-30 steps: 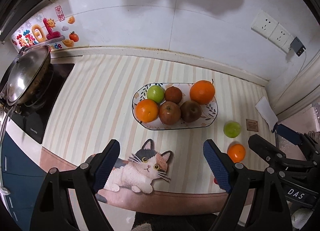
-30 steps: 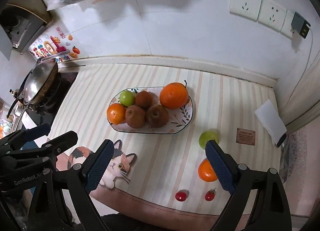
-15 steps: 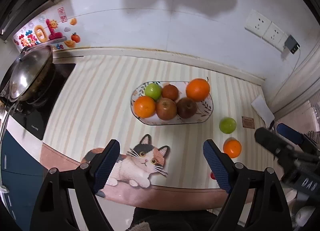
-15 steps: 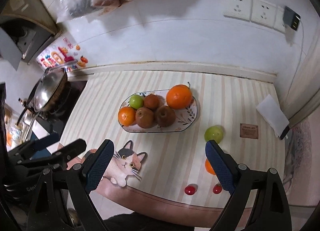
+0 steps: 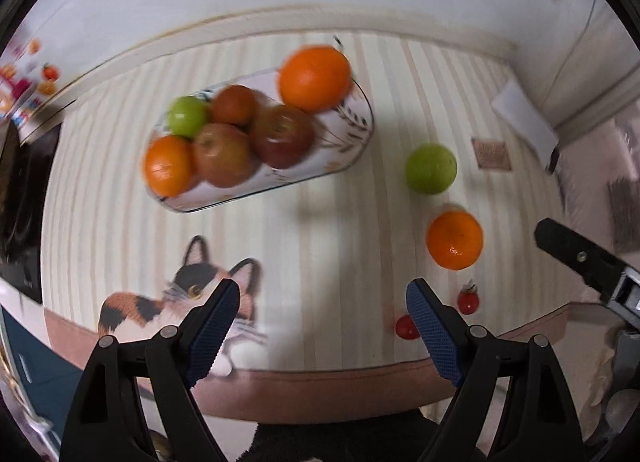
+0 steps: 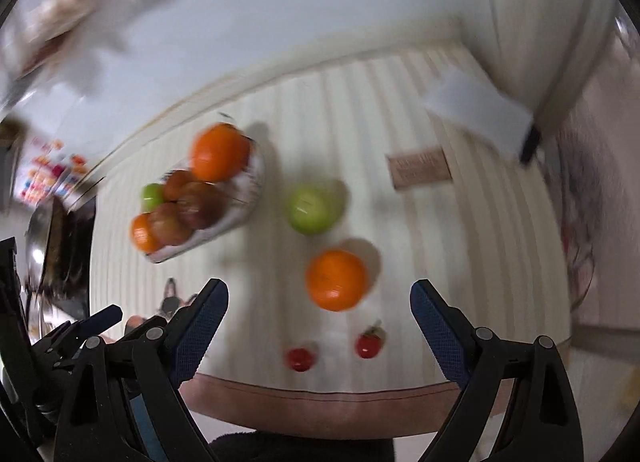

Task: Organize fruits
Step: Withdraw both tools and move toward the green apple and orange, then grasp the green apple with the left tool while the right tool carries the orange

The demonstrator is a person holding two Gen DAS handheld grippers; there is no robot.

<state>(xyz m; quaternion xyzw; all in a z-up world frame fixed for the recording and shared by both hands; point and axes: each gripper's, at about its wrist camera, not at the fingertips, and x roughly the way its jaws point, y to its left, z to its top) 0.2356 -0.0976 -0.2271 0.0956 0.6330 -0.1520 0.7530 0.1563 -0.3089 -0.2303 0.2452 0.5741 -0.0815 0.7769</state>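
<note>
Two grippers hang over your striped mat [image 5: 320, 262], which covers the counter and carries a printed cat [image 5: 176, 298] near its front edge. Your left gripper [image 5: 323, 314] has its blue pads spread wide with only bare mat between them, and your right gripper [image 6: 319, 316] is just as wide apart and pinches nothing, though its jaws have just been closing a little. On the far left of the mat sits the oval fruit dish [image 5: 352, 134], already loaded with a big orange [image 5: 315, 78], a small orange [image 5: 168, 165], a green apple [image 5: 187, 115] and three reddish-brown fruits whose kind you cannot tell through the blur. Outside the dish, to its right, a loose green apple [image 6: 310, 209] lies on the mat, and a loose orange [image 6: 337, 279] lies just nearer to you, ahead of your right gripper's open jaws and apart from both pads. Nearest the front edge lie two cherry tomatoes [image 6: 300, 358], close together.
</note>
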